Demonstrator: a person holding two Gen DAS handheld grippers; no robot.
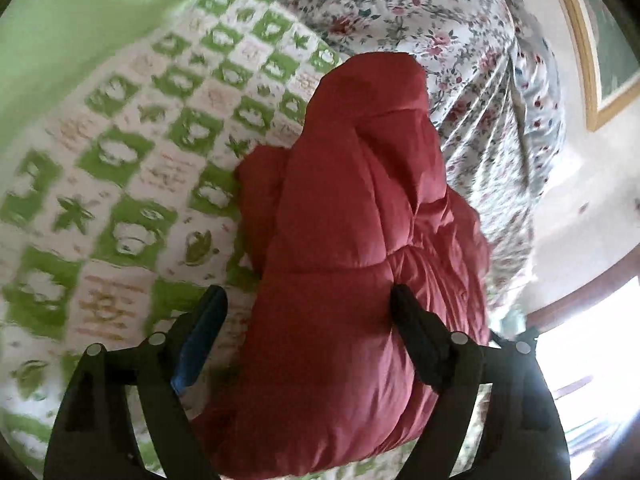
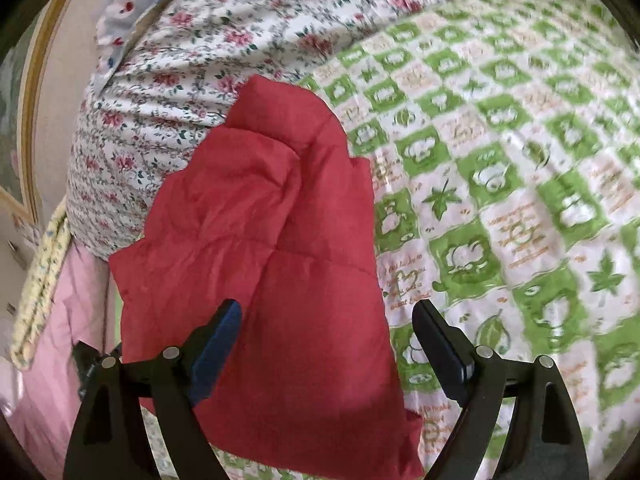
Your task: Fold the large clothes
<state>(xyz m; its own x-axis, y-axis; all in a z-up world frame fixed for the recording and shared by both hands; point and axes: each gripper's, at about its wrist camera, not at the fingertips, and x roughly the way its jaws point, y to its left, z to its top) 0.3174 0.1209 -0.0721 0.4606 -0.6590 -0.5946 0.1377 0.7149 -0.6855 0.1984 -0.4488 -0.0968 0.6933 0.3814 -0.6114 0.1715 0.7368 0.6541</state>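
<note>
A red puffy quilted jacket lies bundled on a bed with a green-and-white checked cover. My left gripper is open, its fingers standing on either side of the jacket's near end, just above it. In the right wrist view the same jacket lies flatter, reaching from the floral bedding toward me. My right gripper is open and hovers over the jacket's near part; its left finger is over the red fabric, its right finger over the checked cover. Neither gripper pinches fabric.
A floral white-and-pink quilt is heaped behind the jacket, also in the right wrist view. A framed picture hangs on the wall. Pink fabric and a yellowish trim lie at the bed's left edge. A bright window area is at right.
</note>
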